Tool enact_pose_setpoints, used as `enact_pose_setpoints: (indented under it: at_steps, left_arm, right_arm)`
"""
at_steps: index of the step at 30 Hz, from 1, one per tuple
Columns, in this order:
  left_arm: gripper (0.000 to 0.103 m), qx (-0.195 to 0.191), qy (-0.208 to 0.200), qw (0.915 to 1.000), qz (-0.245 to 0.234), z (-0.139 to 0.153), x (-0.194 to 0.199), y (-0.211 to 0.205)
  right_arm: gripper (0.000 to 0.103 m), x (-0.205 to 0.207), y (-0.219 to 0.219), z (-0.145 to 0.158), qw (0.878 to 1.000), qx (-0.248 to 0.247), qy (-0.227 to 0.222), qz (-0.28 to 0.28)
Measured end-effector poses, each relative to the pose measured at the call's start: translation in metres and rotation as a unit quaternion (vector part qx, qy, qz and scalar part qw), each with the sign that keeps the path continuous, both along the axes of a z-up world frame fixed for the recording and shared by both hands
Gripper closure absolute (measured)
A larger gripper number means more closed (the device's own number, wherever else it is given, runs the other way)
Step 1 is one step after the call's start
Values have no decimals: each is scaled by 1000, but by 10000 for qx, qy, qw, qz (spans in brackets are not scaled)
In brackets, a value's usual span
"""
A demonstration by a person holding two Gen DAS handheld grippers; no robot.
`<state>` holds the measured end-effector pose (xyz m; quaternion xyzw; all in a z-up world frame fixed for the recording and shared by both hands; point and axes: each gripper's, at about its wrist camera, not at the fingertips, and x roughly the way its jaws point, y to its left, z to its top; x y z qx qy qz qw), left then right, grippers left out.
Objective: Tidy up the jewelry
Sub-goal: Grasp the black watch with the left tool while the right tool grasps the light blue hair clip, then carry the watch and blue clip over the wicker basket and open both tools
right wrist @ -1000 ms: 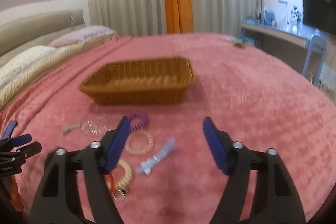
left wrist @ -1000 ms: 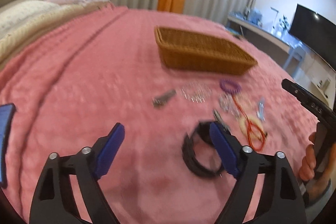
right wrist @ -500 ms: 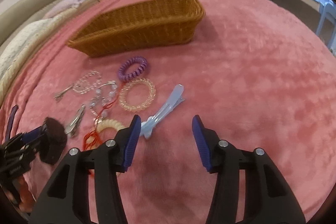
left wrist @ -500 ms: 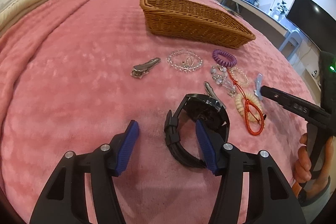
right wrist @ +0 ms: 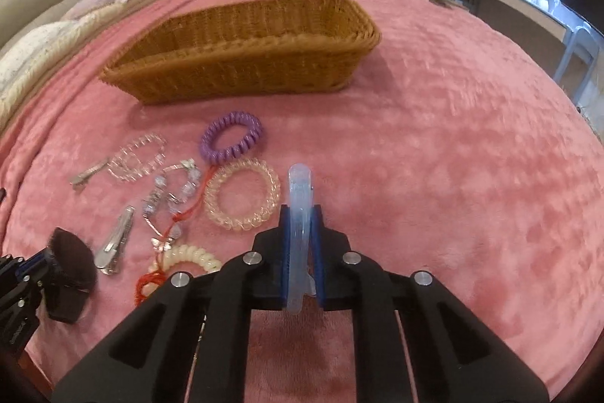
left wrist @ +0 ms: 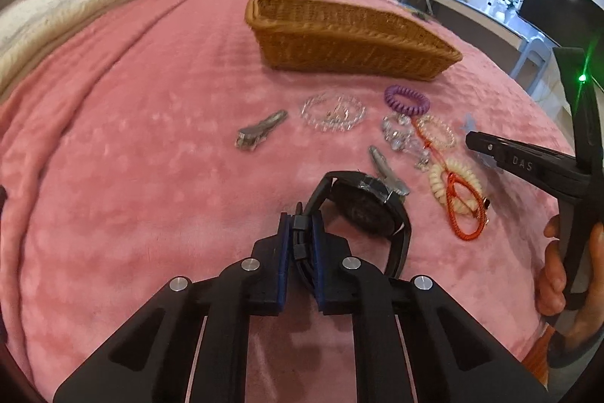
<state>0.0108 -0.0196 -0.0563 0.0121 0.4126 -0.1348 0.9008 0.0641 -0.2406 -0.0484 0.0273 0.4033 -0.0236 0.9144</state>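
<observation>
My left gripper (left wrist: 302, 218) is closing, and its blue pads press on the strap of a black watch (left wrist: 364, 210) that lies on the pink bedspread. My right gripper (right wrist: 301, 210) is closing as well, its pads pinching a pale blue hair clip (right wrist: 299, 184) that points away from me. A woven basket (right wrist: 241, 63) stands behind the jewelry, apart from both grippers, and nothing shows inside it. Left of the right gripper lie a clear coil tie (right wrist: 243, 193), a purple coil tie (right wrist: 231, 137), a cream coil tie (right wrist: 185, 257) and a crystal bracelet (right wrist: 137, 157).
Two silver clips (right wrist: 115, 240) (right wrist: 88, 172) and a red cord (left wrist: 462, 210) lie among the pieces. Pillows (left wrist: 75, 6) sit at the far left. A desk with a screen (left wrist: 547, 2) stands beyond the bed on the right. A hand (left wrist: 555, 270) grips the right tool.
Both grippers tipped down toward the bed and went from wide open to closed. The left one took the watch strap, the right one took the blue hair clip.
</observation>
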Motion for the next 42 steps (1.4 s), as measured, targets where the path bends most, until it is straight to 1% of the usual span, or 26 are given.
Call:
enact_pose_setpoints:
  at_steps: [2, 4, 8, 9, 10, 12, 13, 15, 16, 18, 21, 25, 28, 31, 35, 36, 39, 40, 42]
  left_arm:
    - [94, 30, -164, 9999, 33, 6, -1, -3]
    - [94, -55, -328, 9994, 53, 16, -1, -4]
    - [94, -245, -847, 9960, 133, 54, 9, -5]
    - [94, -287, -959, 9949, 142, 64, 14, -5]
    - [94, -325, -1068, 9936, 145, 74, 22, -7]
    - [94, -353, -1299, 9907, 177, 95, 42, -12]
    - [94, -361, -1406, 9893, 179, 104, 53, -16]
    - [94, -409, -1491, 9878, 174, 115, 75, -23]
    - [94, -428, -1510, 9875, 164, 120, 92, -28]
    - [94, -402, -1524, 9874, 144, 122, 116, -37]
    - [94, -268, -1391, 9899, 97, 113, 157, -53]
    - [94, -216, -953, 9952, 14, 86, 204, -67]
    - [94, -173, -621, 9979, -11, 65, 226, -71]
    - [94, -84, -400, 9992, 1, 49, 238, -73]
    - [91, -41, -265, 9996, -27, 38, 240, -72]
    - [87, -51, -251, 9997, -45, 38, 240, -71]
    - [87, -148, -357, 9992, -99, 47, 227, -67]
    - [84, -152, -426, 9989, -107, 52, 222, -66]
    - [79, -224, -513, 9983, -139, 61, 212, -61]
  right_arm:
    - [94, -5, -2, 12, 9998, 16, -180, 36]
    - [94, -7, -4, 24, 9994, 41, -337, 78]
    - [94, -2, -4, 65, 9964, -34, -822, 209]
    - [94, 5, -3, 78, 9950, -83, -960, 263]
    - [94, 8, -2, 84, 9943, -102, -1024, 281]
    - [94, 28, -1, 105, 9917, -73, -1228, 379]
    - [94, 34, 0, 109, 9910, -71, -1269, 414]
    - [94, 59, 4, 120, 9893, -155, -1359, 499]
    - [94, 68, 5, 121, 9891, -134, -1353, 558]
    - [94, 103, 8, 118, 9903, -11, -1215, 672]
    - [94, 141, 6, 105, 9926, 164, -947, 744]
    - [94, 192, -1, 73, 9953, 501, -339, 755]
    - [94, 211, -5, 51, 9955, 575, 6, 750]
    - [94, 218, -5, 37, 9955, 555, 234, 732]
    - [94, 218, -6, 31, 9958, 496, 346, 689]
    - [94, 218, -7, 31, 9959, 493, 354, 666]
    - [93, 217, -6, 34, 9958, 525, 371, 659]
    - [93, 212, -7, 38, 9961, 503, 335, 638]
    - [89, 204, -8, 44, 9963, 502, 269, 638]
